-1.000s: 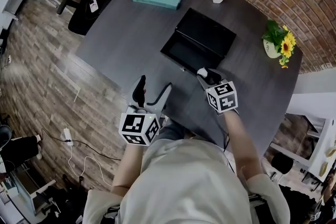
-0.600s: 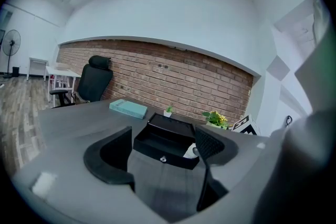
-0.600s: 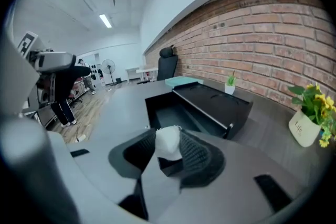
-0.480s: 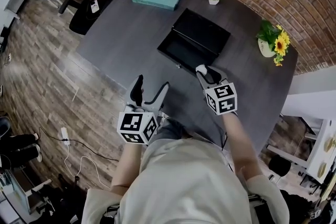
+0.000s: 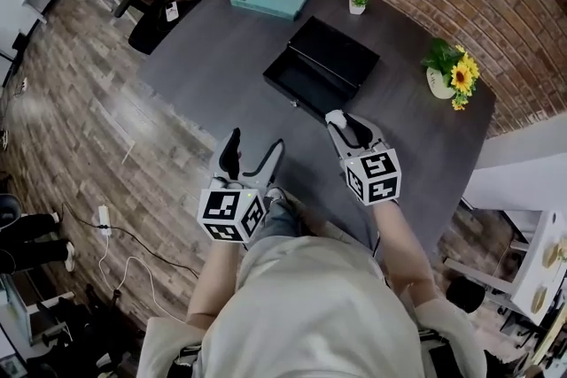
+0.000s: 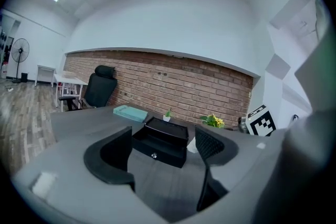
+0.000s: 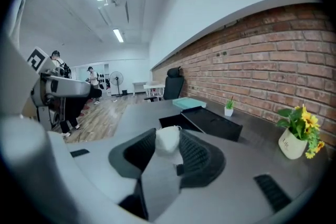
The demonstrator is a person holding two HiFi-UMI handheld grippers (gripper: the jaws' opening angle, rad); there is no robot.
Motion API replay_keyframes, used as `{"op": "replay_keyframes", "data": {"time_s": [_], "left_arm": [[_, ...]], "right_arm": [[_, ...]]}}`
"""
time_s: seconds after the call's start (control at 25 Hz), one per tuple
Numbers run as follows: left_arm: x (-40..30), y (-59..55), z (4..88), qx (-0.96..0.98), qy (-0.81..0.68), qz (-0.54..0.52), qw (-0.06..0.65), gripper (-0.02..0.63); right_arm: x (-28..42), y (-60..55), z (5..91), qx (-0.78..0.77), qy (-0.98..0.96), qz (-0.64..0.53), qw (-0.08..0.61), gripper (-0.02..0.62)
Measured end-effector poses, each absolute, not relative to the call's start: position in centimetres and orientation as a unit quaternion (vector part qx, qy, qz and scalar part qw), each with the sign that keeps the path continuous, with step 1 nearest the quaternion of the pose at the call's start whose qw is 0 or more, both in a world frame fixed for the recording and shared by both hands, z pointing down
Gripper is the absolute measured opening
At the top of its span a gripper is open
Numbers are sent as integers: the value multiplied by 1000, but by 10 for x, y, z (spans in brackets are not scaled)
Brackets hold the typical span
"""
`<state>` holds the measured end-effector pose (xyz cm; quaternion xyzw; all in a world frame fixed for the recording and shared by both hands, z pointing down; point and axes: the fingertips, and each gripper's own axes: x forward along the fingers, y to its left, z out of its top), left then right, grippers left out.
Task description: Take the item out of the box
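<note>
**Small white item (image 7: 168,140) held clear of the black box (image 5: 341,53)**

The white item is clamped between the jaws of the right gripper (image 5: 341,127), which are partly closed and pressed against its sides. It is held over the table (image 5: 221,49), on the near side of the black box and apart from it, so the removal is judged largely done. The lid (image 5: 347,49) is laid back, which gives access to the inside. The left gripper (image 5: 255,151) is kept near the body, its jaws wide apart with nothing between them. It is apparently not needed for so light a thing.
</note>
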<state>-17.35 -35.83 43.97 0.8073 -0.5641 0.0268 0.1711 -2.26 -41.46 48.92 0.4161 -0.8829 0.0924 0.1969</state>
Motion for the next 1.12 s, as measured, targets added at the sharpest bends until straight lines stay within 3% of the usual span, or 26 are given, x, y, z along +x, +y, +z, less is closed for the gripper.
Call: {"op": "replay_keyframes", "data": {"time_s": [1.12], "left_arm": [[-83, -189, 432, 789, -599, 15, 137, 368]], "right_arm": [[52, -233, 422, 396, -912, 40, 98, 149]]}}
